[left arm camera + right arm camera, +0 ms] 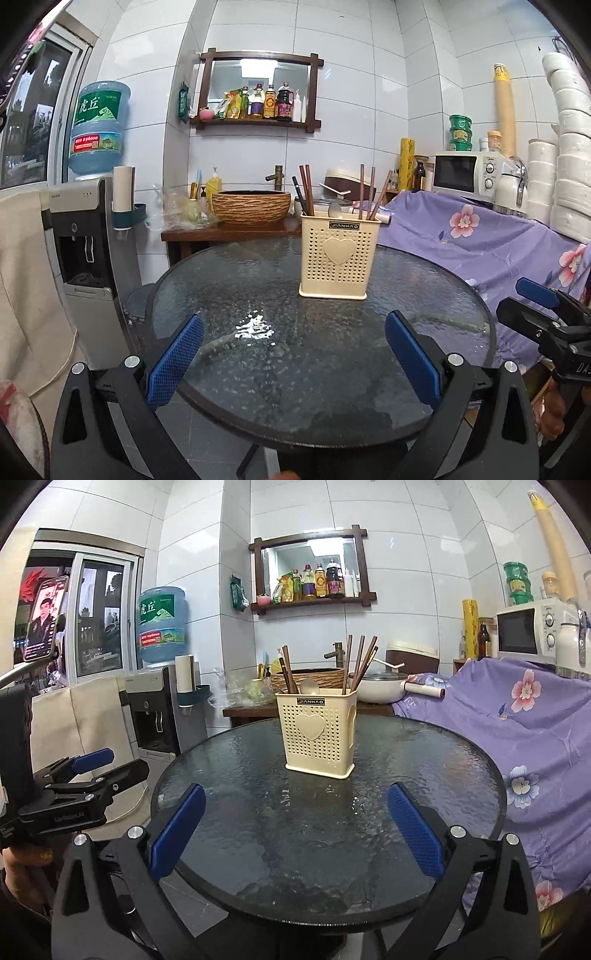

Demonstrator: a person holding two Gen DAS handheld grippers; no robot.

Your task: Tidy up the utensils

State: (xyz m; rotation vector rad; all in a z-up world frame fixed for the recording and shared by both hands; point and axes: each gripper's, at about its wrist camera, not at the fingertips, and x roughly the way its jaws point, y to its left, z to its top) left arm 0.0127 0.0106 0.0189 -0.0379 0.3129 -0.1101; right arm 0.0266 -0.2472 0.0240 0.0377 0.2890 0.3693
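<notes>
A cream perforated utensil holder with a heart on its front stands upright on the far part of the round glass table. It also shows in the right wrist view. Several brown chopsticks and a spoon stand in it; chopsticks and spoon show in the right wrist view too. My left gripper is open and empty over the table's near side. My right gripper is open and empty, also short of the holder.
A purple floral cloth covers furniture right of the table. A water dispenser stands at the left. A wooden counter behind holds a woven basin and a pot. A microwave sits at the back right.
</notes>
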